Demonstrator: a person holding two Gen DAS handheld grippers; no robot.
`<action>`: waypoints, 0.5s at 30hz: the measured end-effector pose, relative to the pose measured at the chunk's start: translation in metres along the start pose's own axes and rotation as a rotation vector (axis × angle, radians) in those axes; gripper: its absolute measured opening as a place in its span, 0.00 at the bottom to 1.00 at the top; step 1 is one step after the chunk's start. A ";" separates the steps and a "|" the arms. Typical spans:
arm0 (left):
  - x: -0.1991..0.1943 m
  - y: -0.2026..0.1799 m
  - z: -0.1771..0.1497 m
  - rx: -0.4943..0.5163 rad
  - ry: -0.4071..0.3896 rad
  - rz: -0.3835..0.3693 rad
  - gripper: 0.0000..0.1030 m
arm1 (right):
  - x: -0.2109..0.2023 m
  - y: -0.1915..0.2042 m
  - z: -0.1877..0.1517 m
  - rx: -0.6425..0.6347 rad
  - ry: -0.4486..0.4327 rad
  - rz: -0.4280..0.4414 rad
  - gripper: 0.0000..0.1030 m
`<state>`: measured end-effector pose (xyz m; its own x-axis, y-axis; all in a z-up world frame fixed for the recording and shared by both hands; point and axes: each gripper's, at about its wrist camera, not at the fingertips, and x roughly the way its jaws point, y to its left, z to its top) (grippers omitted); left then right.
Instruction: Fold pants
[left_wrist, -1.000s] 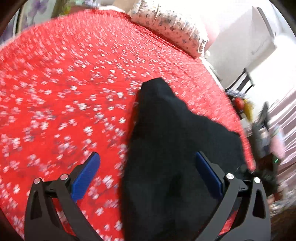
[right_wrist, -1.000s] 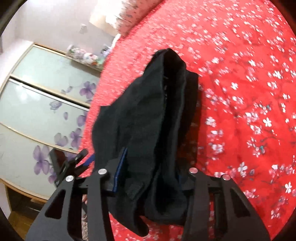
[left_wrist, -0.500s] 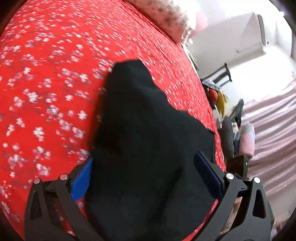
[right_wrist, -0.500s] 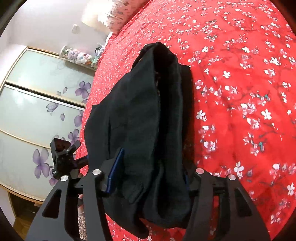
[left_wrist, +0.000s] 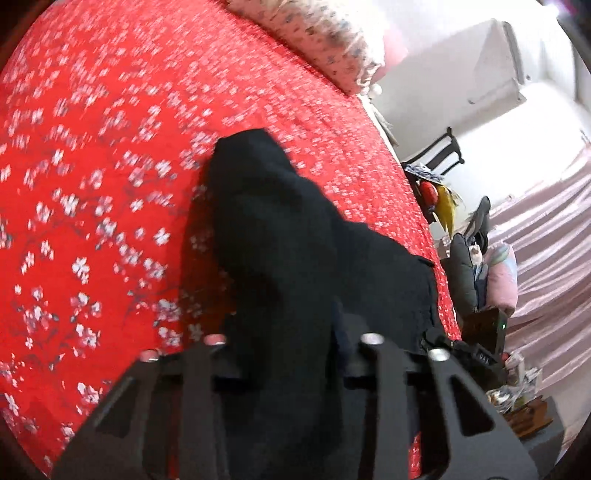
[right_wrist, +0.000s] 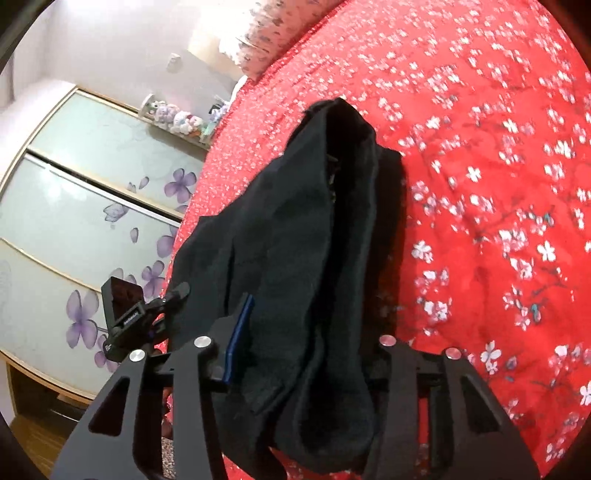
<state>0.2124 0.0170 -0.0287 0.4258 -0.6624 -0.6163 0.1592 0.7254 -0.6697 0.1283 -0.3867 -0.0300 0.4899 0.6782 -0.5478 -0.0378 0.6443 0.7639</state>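
The black pants lie bunched lengthwise on the red flowered bedspread, near its edge. My left gripper is shut on the near end of the pants; the cloth hides its pads. In the right wrist view the pants run away from me in thick folds. My right gripper is shut on the other near corner of the pants, with one blue pad showing beside the cloth. Each gripper shows at the edge of the other's view, the right gripper and the left gripper.
A flowered pillow lies at the head of the bed. Beyond the bed's right edge stand a chair and piled clothes. A wardrobe with purple-flower doors stands on the bed's other side.
My left gripper has closed on the near end of the pants; it was open a second ago. The right gripper kept its hold and shifted slightly.
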 end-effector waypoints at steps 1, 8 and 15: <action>-0.001 -0.004 0.000 0.016 -0.009 0.004 0.21 | -0.002 0.003 0.001 -0.009 -0.008 0.004 0.40; -0.010 -0.012 0.001 0.026 -0.082 -0.015 0.10 | -0.007 0.013 0.006 -0.004 -0.071 0.069 0.38; -0.035 -0.044 0.003 0.087 -0.237 -0.059 0.09 | -0.019 0.028 0.015 -0.028 -0.174 0.167 0.37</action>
<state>0.1927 0.0085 0.0235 0.6087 -0.6489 -0.4565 0.2611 0.7072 -0.6571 0.1306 -0.3871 0.0070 0.6173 0.7067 -0.3458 -0.1540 0.5396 0.8277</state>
